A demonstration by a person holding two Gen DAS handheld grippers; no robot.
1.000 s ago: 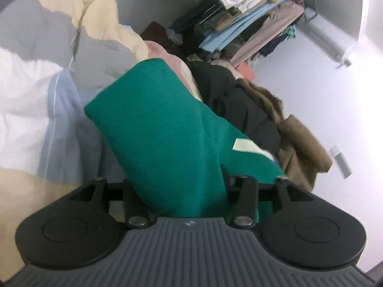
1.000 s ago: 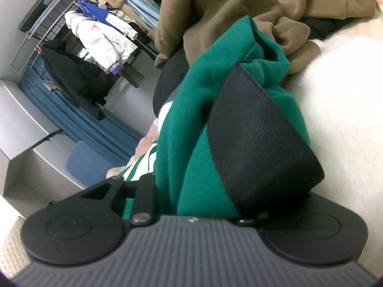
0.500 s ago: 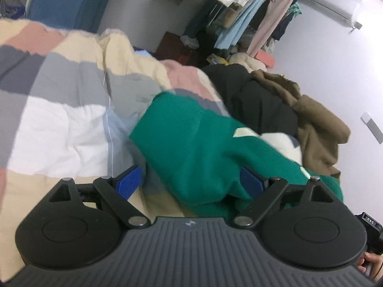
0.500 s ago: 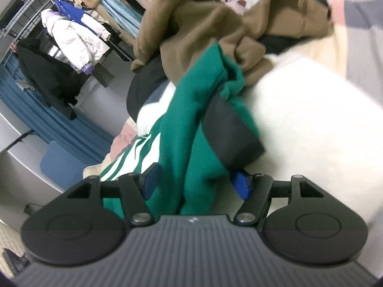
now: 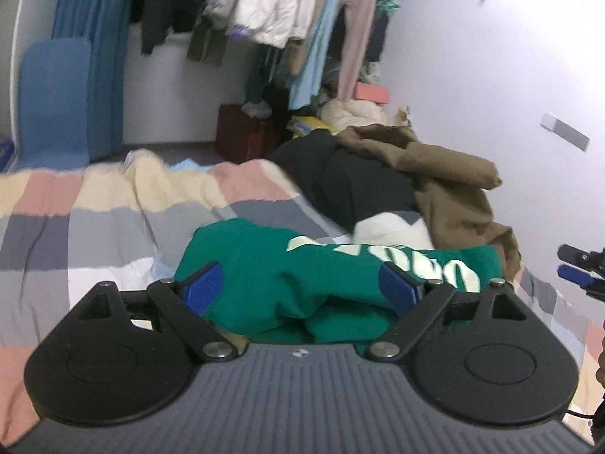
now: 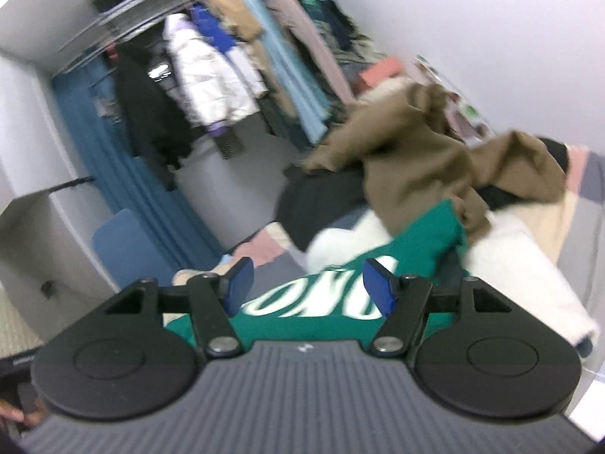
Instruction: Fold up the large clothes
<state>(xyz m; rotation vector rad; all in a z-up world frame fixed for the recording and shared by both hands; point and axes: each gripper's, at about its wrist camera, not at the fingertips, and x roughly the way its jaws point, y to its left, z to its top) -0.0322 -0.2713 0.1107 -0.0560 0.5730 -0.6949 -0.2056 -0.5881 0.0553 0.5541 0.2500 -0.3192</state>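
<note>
A green sweatshirt (image 5: 302,276) with pale lettering lies folded on the checked bed quilt (image 5: 94,234). My left gripper (image 5: 302,289) is open, its blue pads (image 5: 202,287) spread wide just above the near edge of the sweatshirt, holding nothing. My right gripper (image 6: 308,283) is open and empty, raised over the sweatshirt's lettered side (image 6: 416,242). The right gripper's tips also show at the right edge of the left wrist view (image 5: 578,265).
A brown garment (image 5: 446,185) and a black garment (image 5: 355,185) are piled behind the sweatshirt, with a white fluffy piece (image 6: 510,257) beside it. A rail of hanging clothes (image 5: 272,11), a blue curtain (image 5: 90,38) and a blue chair (image 5: 53,98) stand beyond the bed.
Both grippers were shut on the green sweatshirt a second ago. They opened, let it drop onto the bed, and pulled back and up.
</note>
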